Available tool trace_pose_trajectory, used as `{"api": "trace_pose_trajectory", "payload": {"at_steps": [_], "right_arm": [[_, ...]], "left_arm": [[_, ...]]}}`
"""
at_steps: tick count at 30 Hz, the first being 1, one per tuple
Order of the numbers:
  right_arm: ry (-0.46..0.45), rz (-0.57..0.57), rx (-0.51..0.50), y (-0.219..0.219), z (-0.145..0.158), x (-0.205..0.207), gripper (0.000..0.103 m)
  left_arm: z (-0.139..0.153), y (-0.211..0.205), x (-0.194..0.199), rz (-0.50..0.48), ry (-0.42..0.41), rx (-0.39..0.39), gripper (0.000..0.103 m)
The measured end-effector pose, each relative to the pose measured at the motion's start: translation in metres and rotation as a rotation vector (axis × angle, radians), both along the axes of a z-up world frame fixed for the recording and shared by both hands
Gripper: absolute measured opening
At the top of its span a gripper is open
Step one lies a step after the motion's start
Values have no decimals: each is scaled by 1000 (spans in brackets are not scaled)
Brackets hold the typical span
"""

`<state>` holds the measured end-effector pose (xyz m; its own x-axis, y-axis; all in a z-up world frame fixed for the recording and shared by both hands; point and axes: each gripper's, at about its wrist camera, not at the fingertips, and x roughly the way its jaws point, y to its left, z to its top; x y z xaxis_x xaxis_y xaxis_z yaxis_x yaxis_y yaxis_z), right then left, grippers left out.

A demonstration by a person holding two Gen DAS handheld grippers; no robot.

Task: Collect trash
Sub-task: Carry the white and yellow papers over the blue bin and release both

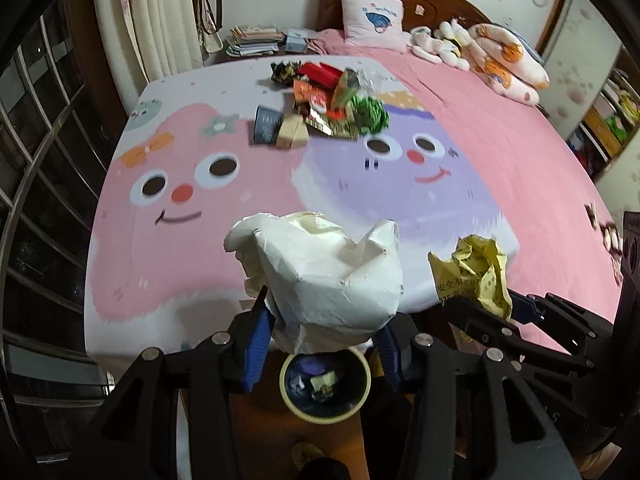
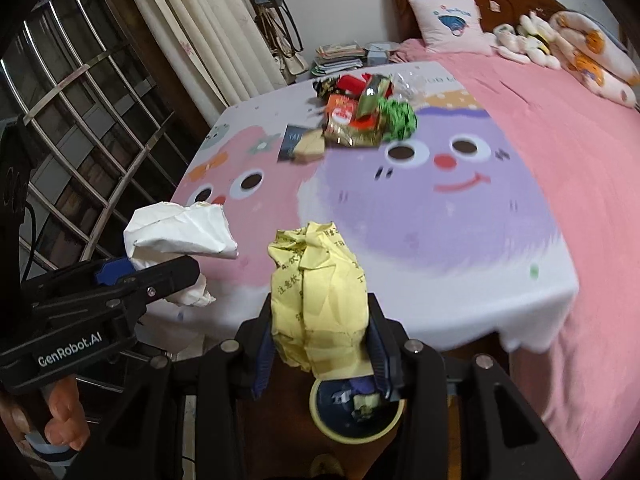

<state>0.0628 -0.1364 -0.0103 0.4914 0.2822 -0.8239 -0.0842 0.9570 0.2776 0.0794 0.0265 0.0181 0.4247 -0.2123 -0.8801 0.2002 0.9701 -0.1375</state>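
Note:
My left gripper is shut on a crumpled white paper wad, held above a round trash bin on the floor by the bed's foot. My right gripper is shut on a crumpled yellow paper, held over the same bin. Each gripper shows in the other's view: the right one with the yellow paper, the left one with the white wad. A pile of snack wrappers and small boxes lies far up the bed; it also shows in the right wrist view.
The bed has a pink cover and a cartoon-face blanket. A pillow, plush toys and a folded quilt sit at the headboard. A barred window and curtain are left. Books are stacked on a nightstand.

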Motion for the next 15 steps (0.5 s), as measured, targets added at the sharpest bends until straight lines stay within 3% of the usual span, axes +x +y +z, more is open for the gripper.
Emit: {"api": "trace_pose_trajectory", "payload": {"at_steps": [7, 15], "right_arm": [[84, -34, -11, 19, -29, -51, 40], [212, -59, -17, 23, -87, -84, 41]], "left_arm": [[-34, 15, -43, -45, 84, 3, 45], [-99, 8, -75, -66, 201, 8, 45]]}}
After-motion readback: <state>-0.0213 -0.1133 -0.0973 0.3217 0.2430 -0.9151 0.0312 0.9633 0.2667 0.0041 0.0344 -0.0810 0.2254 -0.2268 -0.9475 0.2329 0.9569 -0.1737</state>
